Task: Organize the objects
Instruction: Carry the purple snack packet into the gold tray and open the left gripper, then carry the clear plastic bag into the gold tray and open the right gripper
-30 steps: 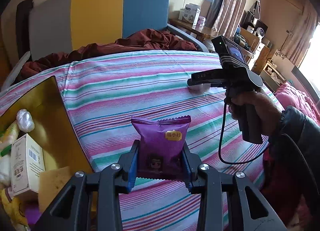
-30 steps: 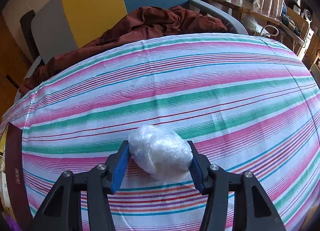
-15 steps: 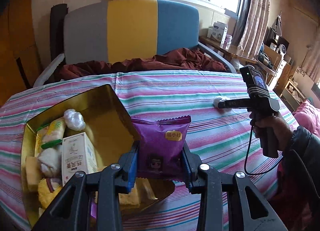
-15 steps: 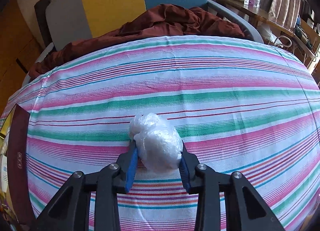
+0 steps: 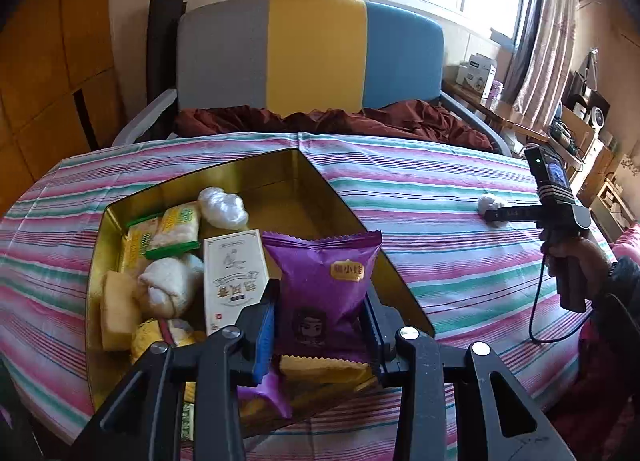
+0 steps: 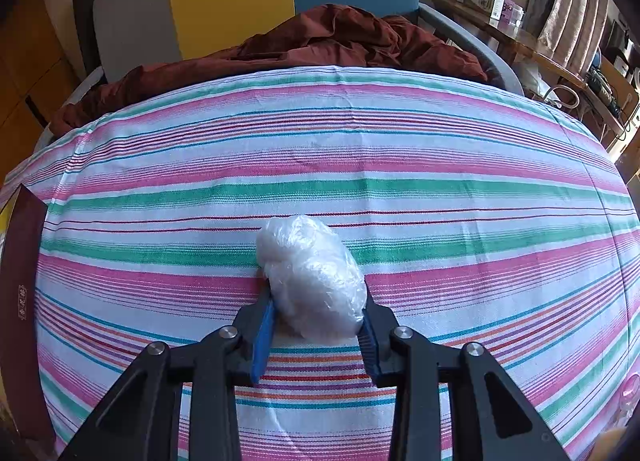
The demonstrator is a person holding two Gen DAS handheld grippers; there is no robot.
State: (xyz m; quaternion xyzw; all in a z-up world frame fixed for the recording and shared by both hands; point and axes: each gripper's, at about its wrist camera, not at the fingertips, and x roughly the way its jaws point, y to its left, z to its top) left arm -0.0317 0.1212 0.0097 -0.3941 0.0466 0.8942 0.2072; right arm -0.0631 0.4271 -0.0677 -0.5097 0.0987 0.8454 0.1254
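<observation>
Striped bedspread (image 6: 400,149) | left gripper (image 5: 320,321) clamps purple packet (image 5: 322,285) | right gripper (image 6: 316,329) just closed, apparently pinching wrapped white bundle (image 6: 312,277)

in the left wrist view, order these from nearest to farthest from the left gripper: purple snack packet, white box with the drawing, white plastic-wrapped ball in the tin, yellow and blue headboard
1. purple snack packet, clamped in the left gripper.
2. white box, just left, in the gold tin.
3. white plastic-wrapped ball, deeper in the tin.
4. headboard, beyond the bed.
</observation>
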